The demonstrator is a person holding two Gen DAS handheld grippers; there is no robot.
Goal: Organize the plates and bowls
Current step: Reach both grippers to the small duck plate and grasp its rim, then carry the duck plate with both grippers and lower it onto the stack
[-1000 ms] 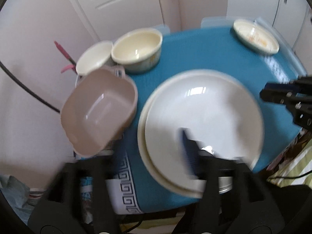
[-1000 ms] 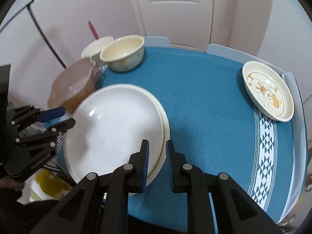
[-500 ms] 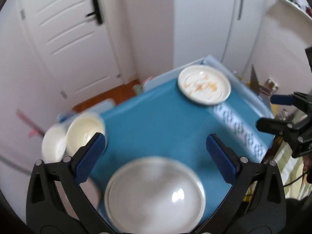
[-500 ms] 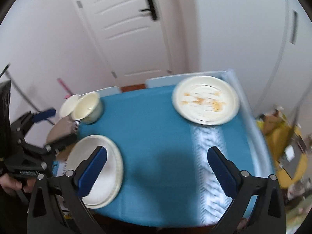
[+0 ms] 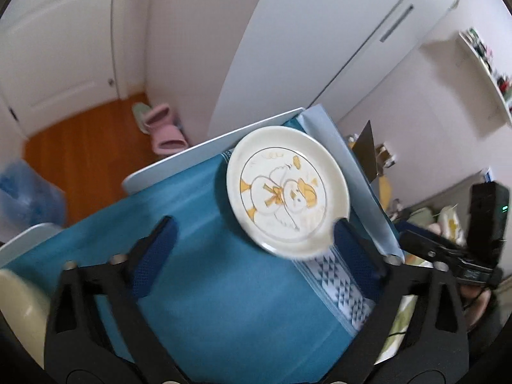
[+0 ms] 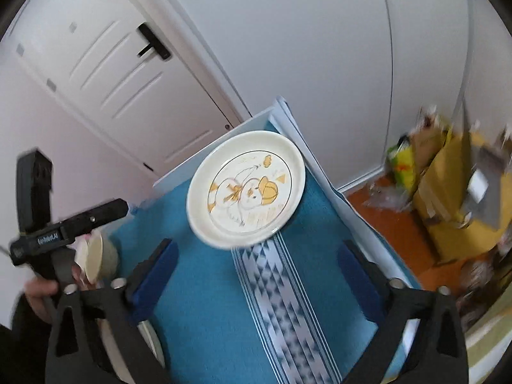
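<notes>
Converging on the duck-printed plate (image 5: 286,188) at the blue tabletop's (image 5: 224,288) far corner, left gripper (image 5: 252,249) and right gripper (image 6: 256,275) carry empty jaws, wide but closing, evidently to collect it.

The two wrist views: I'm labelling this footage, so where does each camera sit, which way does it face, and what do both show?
Left wrist: on the left gripper, angled down across the blue tablecloth at the cartoon plate; its own closing fingers frame nothing; the right gripper shows at right.
Right wrist: on the right gripper, angled down at the same plate; closing fingers empty; the left gripper and a hand show at left.
Shared: plate, tablecloth.
</notes>
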